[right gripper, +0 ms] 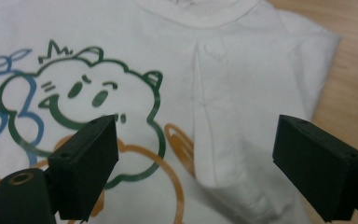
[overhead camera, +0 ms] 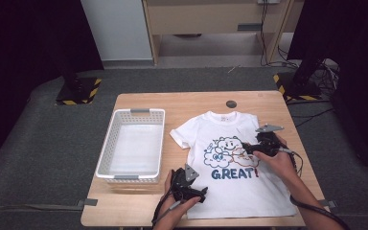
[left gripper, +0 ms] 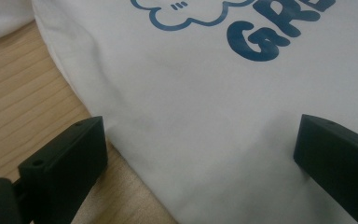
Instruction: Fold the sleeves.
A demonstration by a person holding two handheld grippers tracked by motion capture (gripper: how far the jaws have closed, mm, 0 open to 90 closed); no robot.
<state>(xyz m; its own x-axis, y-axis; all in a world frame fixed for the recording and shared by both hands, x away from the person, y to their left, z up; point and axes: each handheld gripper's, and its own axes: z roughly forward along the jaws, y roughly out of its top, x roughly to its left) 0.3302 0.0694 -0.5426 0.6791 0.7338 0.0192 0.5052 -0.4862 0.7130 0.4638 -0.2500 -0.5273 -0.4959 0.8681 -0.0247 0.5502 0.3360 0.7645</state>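
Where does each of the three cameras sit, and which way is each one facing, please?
High view: above the person's side, facing forward and down on the table, basket and T-shirt; both forearms and the left gripper and right gripper show.
Left gripper view: on the left gripper, jaws open over the shirt's lower edge.
Right gripper view: on the right gripper, jaws open over a folded-in sleeve.
All share the shirt's cloud print.

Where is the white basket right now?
In the high view the white basket sits on the left half of the wooden table, just left of the white T-shirt and beyond the left gripper.
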